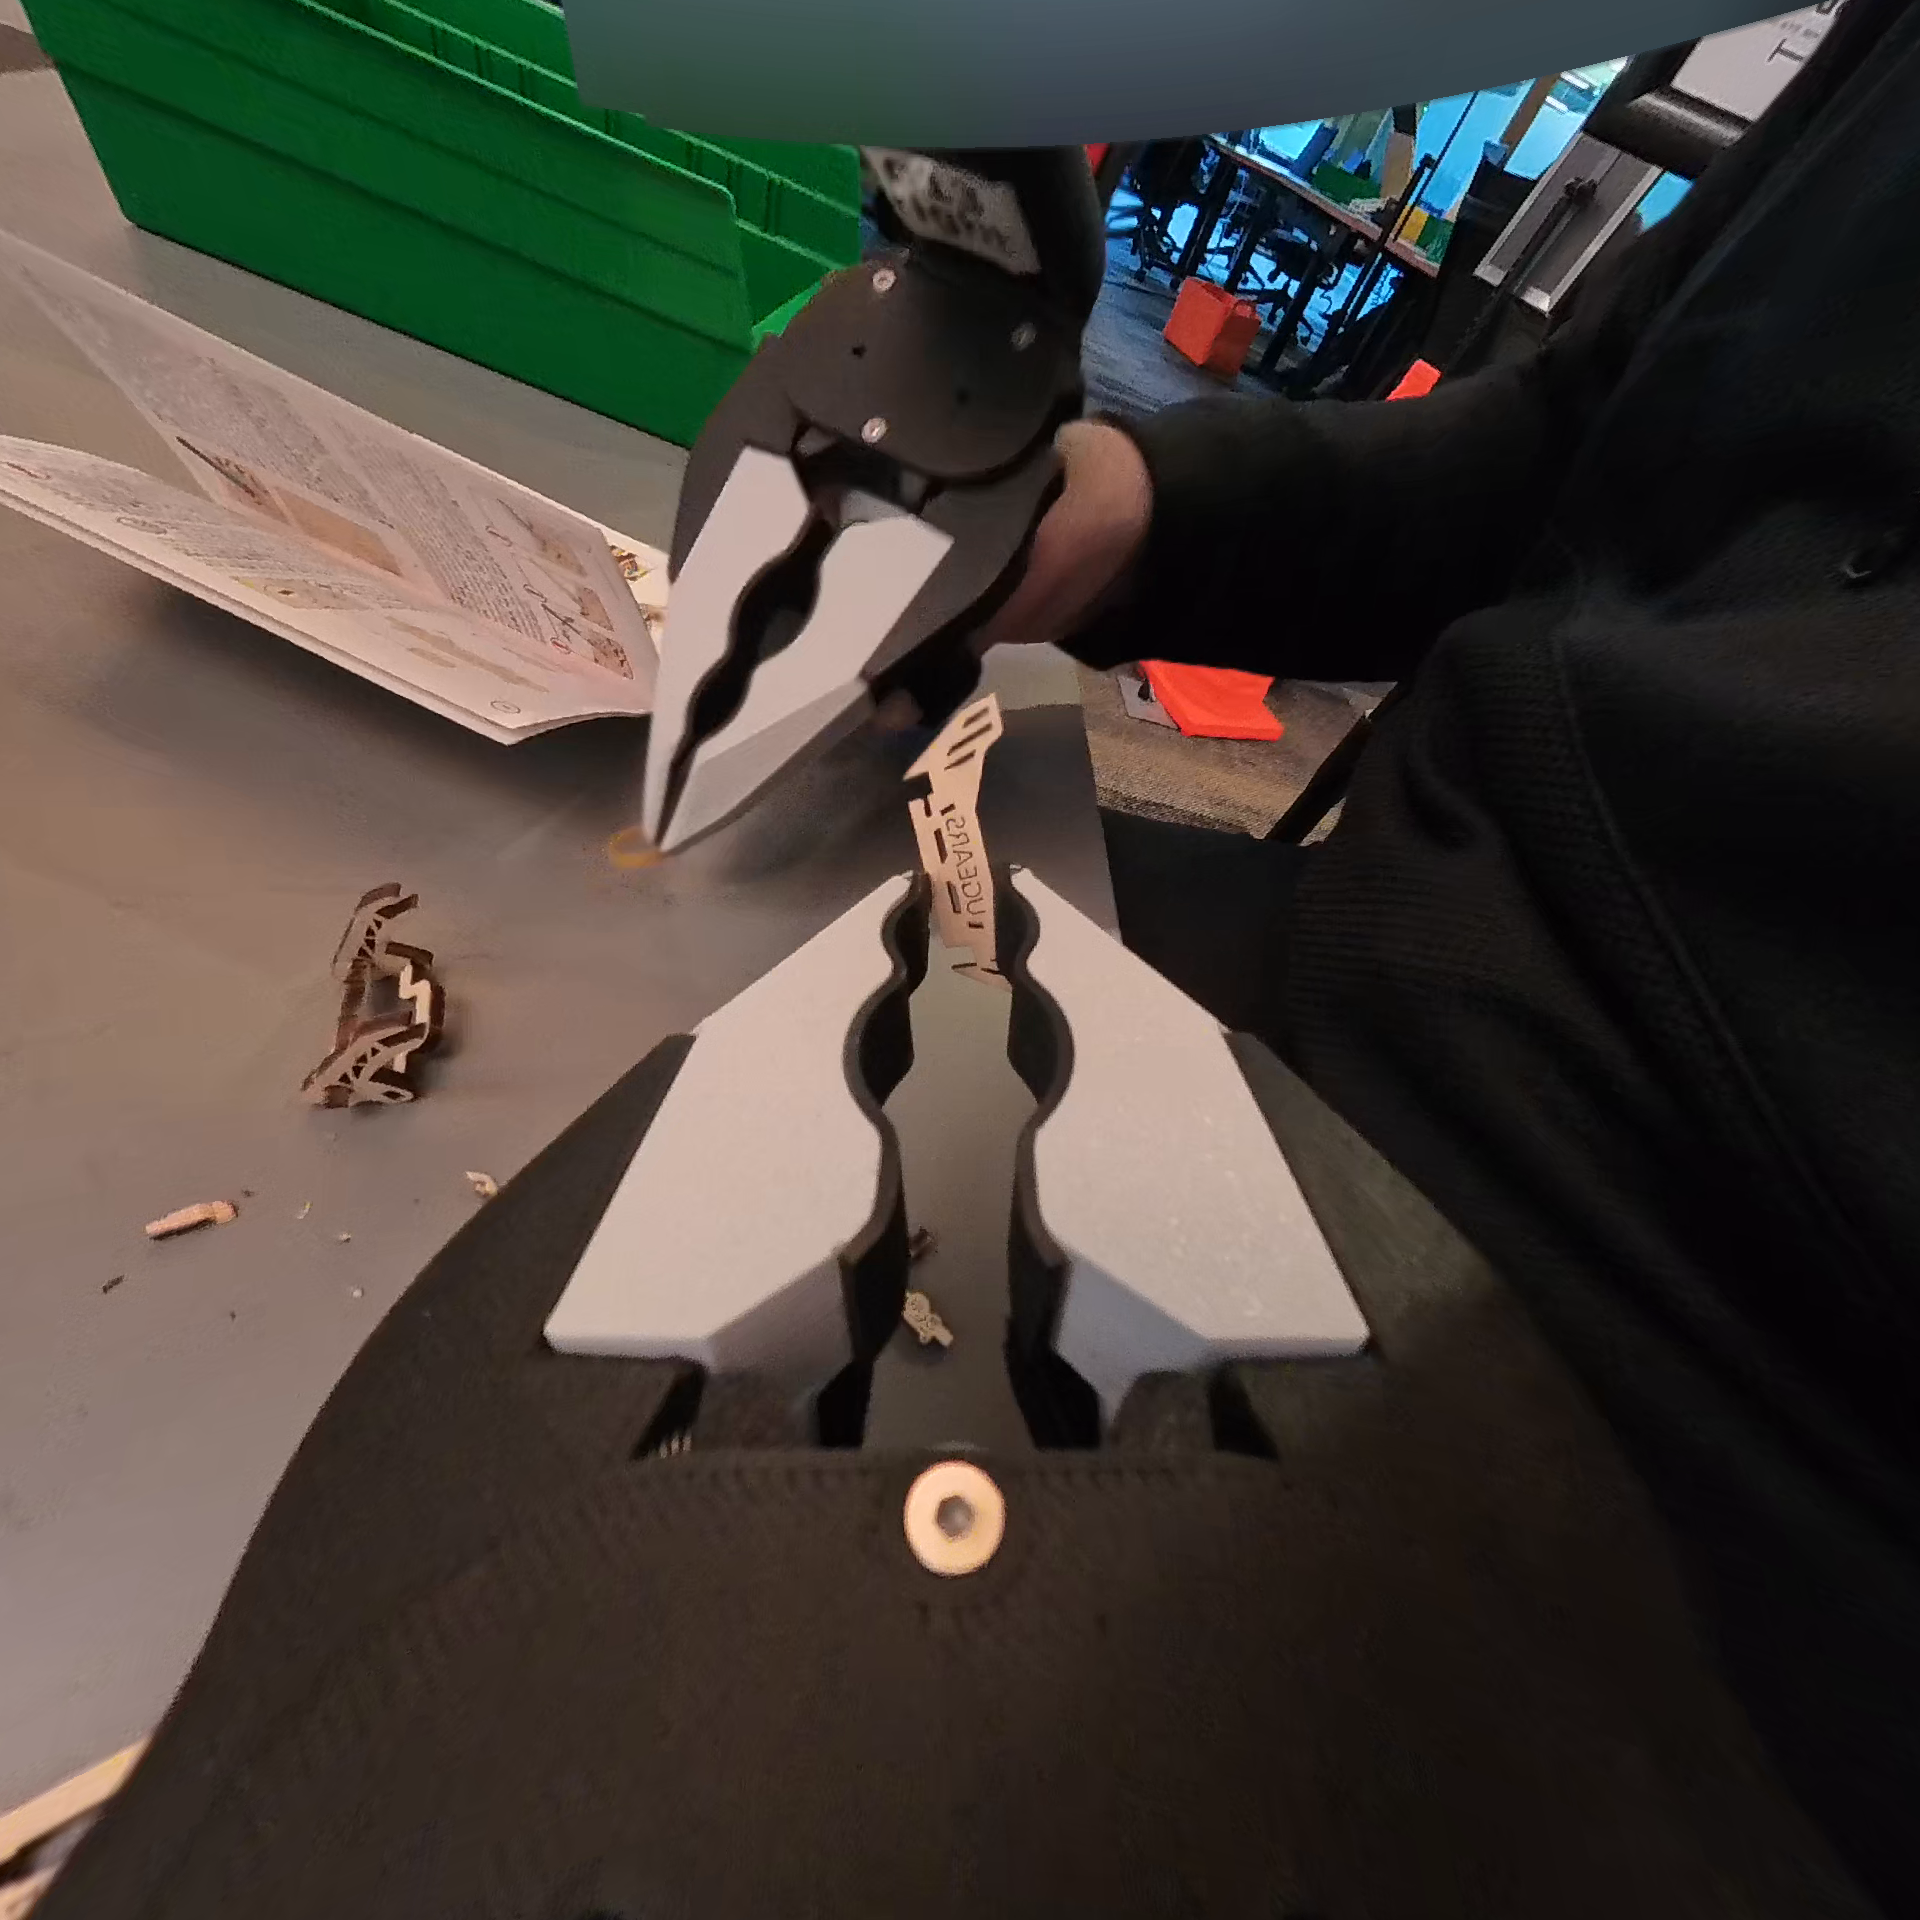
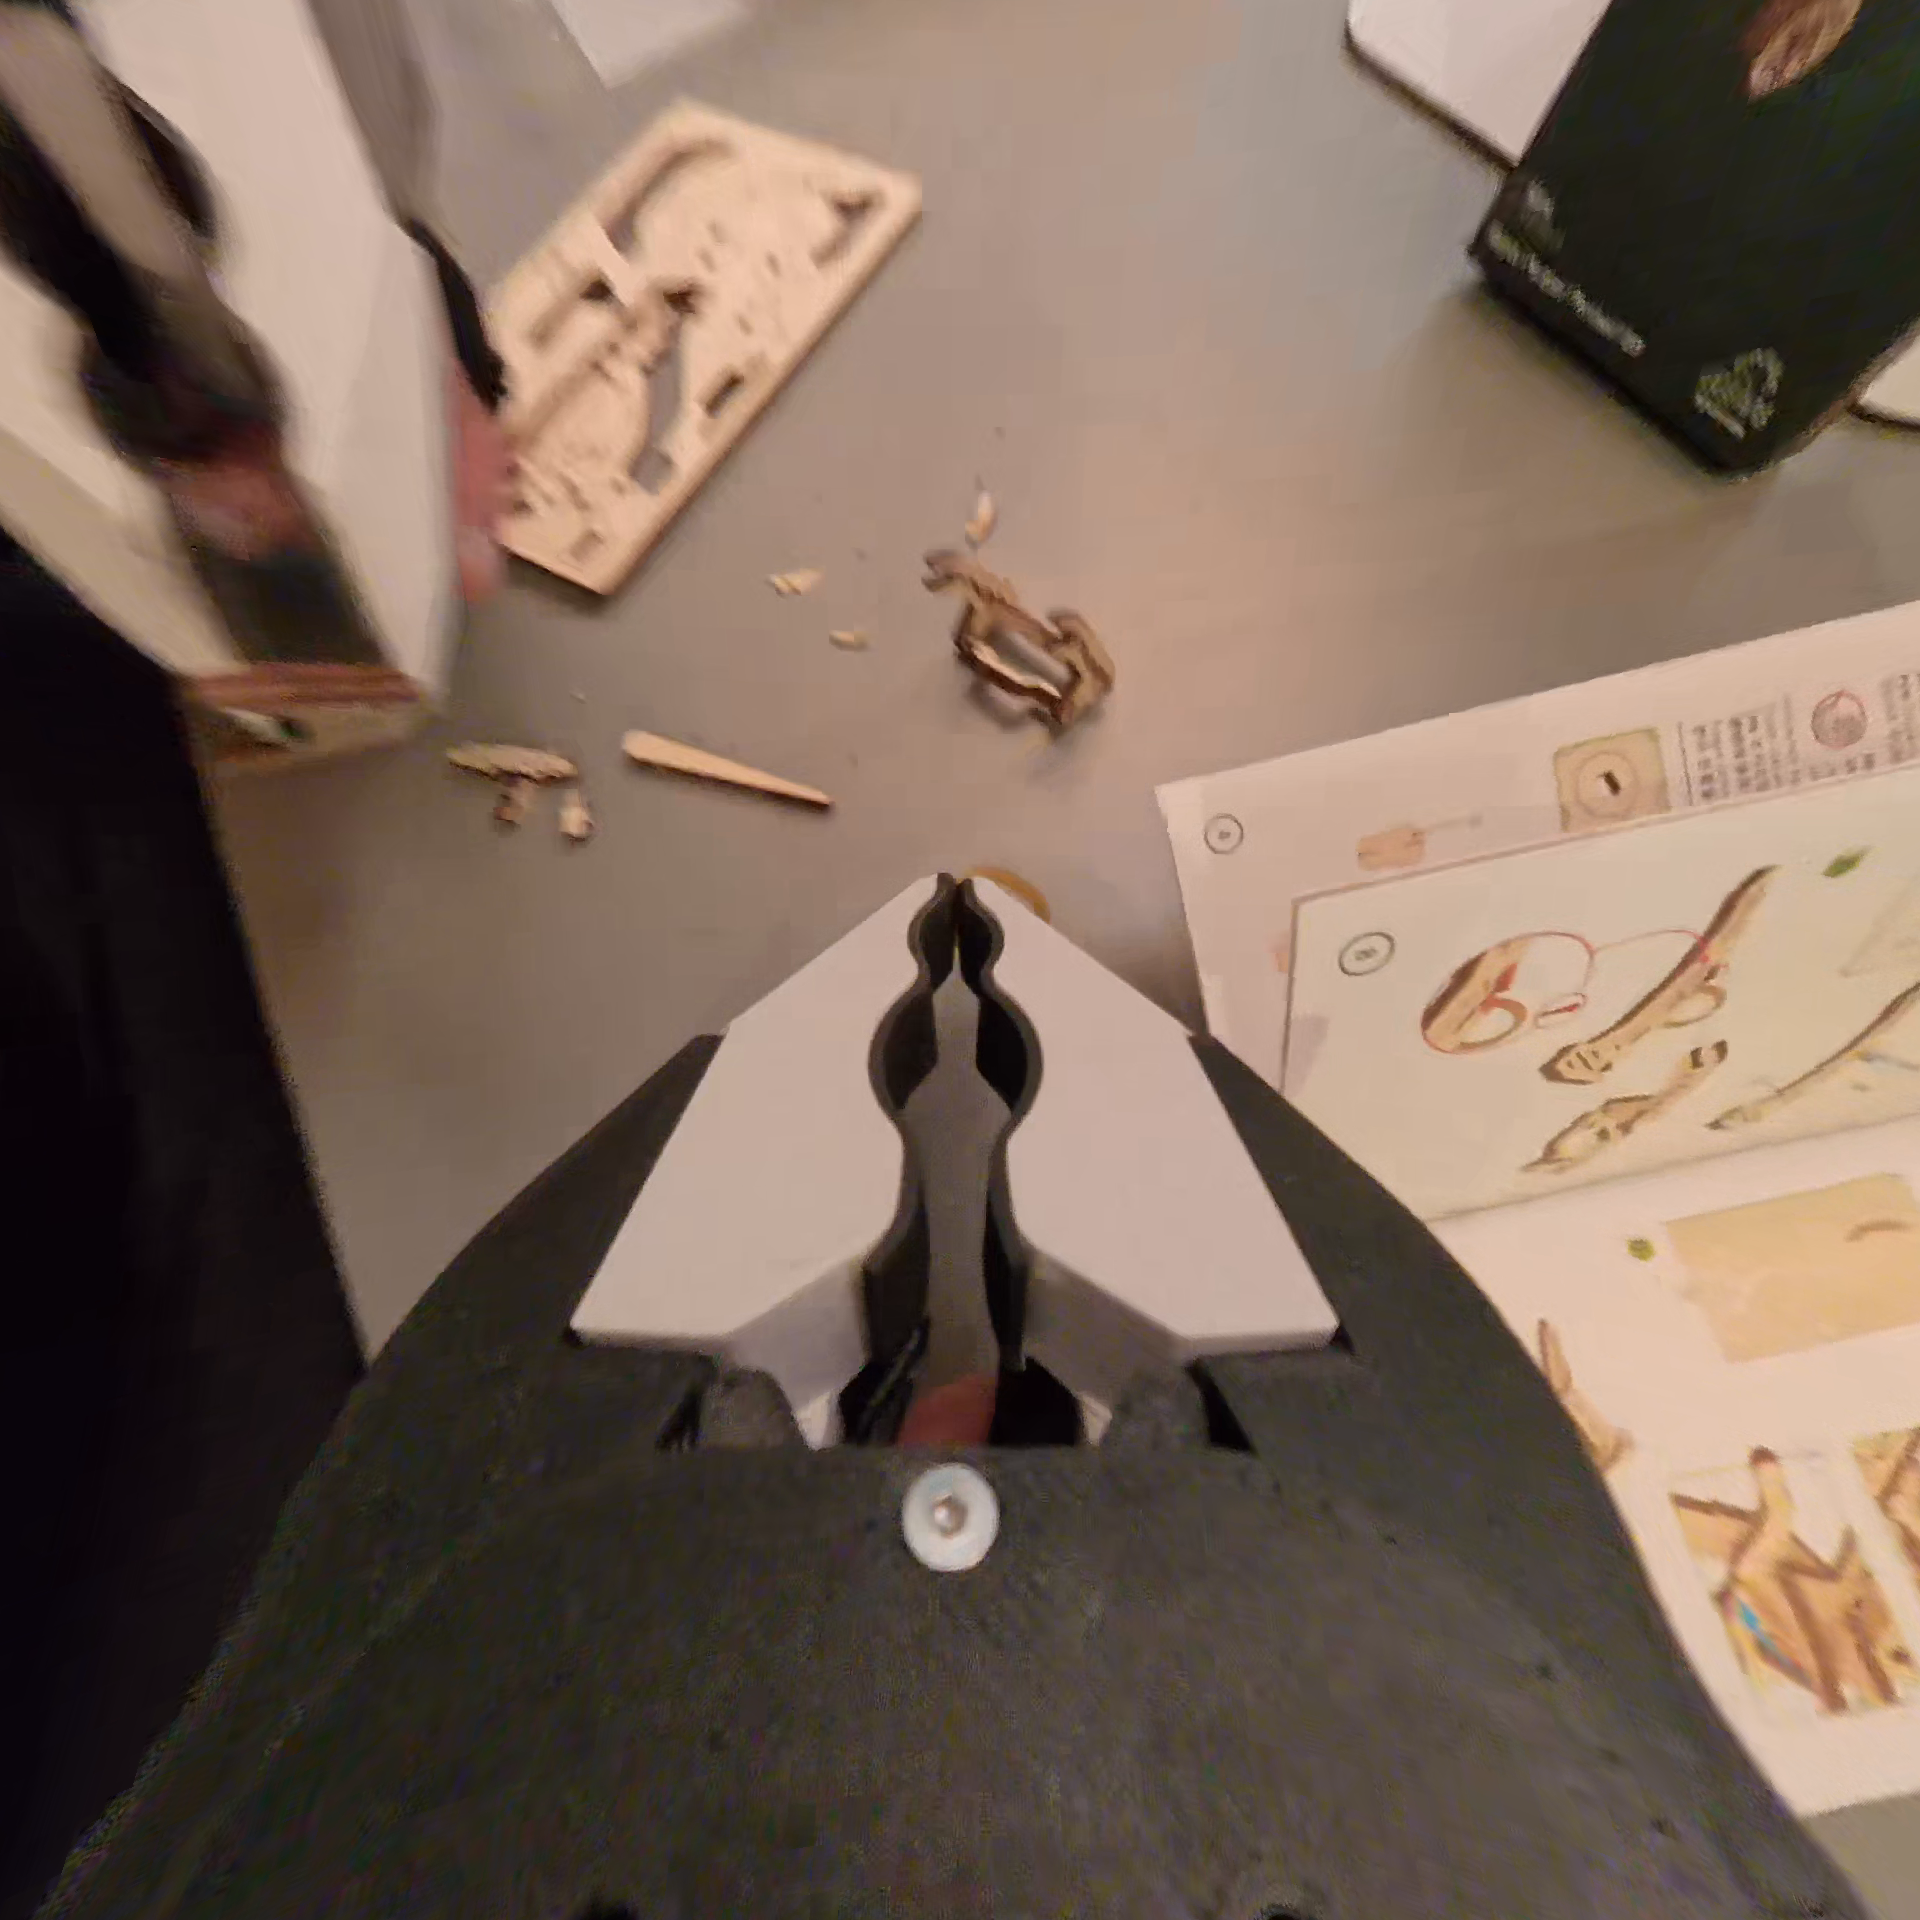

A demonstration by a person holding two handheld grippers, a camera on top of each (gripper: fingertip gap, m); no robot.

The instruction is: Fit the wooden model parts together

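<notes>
A: Left tongs [image 1: 966,883]?
B: Nearly closed, tips clamping a flat pale wooden strip [image 1: 961,831] w/ cut slots; it sticks up past the tips, above the table [image 1: 260,790].
A: Right tongs [image 2: 956,883]?
B: Tips together, down at a small yellow ring [image 2: 1013,888] on the table. Can't tell if the ring's actually pinched.
A: Around them?
B: Part-built wooden model [image 2: 1023,649] lies well apart; thin wood wedge [image 2: 727,769] + scraps nearby, punched-out sheet [image 2: 696,343] farther off, open instruction booklet [image 2: 1558,1039] beside the right tongs, green crates [image 1: 416,177] behind.
</notes>
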